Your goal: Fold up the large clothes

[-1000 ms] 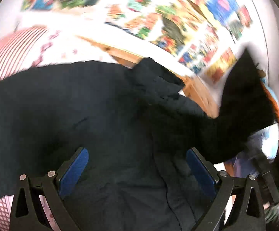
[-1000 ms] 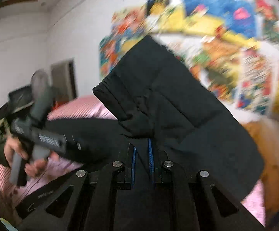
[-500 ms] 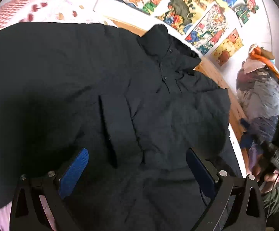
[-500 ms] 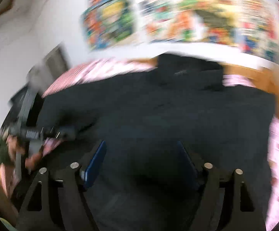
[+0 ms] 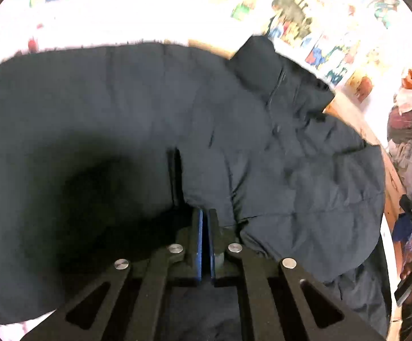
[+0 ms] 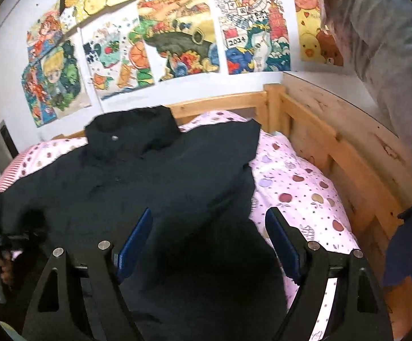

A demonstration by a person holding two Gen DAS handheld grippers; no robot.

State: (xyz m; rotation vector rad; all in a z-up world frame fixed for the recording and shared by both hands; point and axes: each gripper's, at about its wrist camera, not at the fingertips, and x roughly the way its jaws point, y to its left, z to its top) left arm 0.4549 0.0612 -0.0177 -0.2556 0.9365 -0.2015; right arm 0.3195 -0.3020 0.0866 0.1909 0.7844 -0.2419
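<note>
A large dark padded jacket point(image 6: 154, 176) lies spread on the bed, collar toward the headboard; it fills the left wrist view point(image 5: 262, 147). My left gripper point(image 5: 205, 218) is shut on a fold of the jacket near a flap at its middle. My right gripper point(image 6: 208, 227) is open and empty, hovering over the jacket's lower right part. The right sleeve lies folded across the jacket's front.
The pink patterned bedsheet point(image 6: 297, 187) shows to the right of the jacket. A wooden bed frame point(image 6: 314, 130) runs along the back and right. Colourful posters point(image 6: 177, 37) cover the wall. The person's body point(image 6: 382, 42) is at the right edge.
My right gripper let go of the sleeve it held raised, leaving it on the jacket, and opened. My left gripper went from open to shut on the jacket.
</note>
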